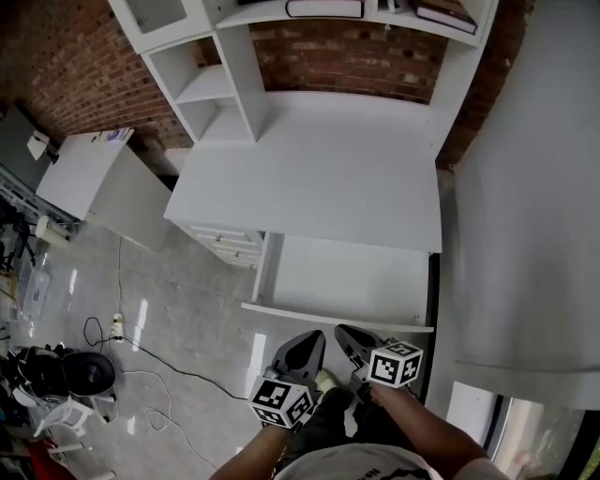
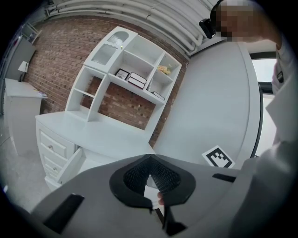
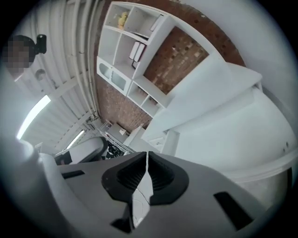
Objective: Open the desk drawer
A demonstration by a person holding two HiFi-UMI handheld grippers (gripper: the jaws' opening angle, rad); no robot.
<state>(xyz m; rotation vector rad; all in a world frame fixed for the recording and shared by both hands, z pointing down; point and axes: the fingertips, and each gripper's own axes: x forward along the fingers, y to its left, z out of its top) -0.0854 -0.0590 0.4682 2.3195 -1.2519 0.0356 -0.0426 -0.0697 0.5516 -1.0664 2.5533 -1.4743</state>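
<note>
The white desk (image 1: pixel 319 169) stands against a brick wall. Its wide centre drawer (image 1: pixel 352 277) is pulled out toward me, showing a bare white inside, with its front panel (image 1: pixel 333 317) nearest me. My left gripper (image 1: pixel 307 349) and right gripper (image 1: pixel 349 337) hang side by side just in front of that panel, close to my body and touching nothing. Both are shut with nothing between the jaws. From the left gripper view the drawer's side wall (image 2: pixel 71 163) shows below the desktop (image 2: pixel 98 135); the left gripper (image 2: pixel 149 158) is shut. The right gripper (image 3: pixel 147 156) shows its jaws pressed together.
A hutch with shelves (image 1: pixel 217 86) and books (image 1: pixel 323 8) tops the desk. Small side drawers (image 1: pixel 231 246) sit at the desk's left. A white cabinet (image 1: pixel 94 183) stands further left. Cables and a dark fan (image 1: pixel 81 373) lie on the tiled floor. A white wall (image 1: pixel 534 187) closes the right.
</note>
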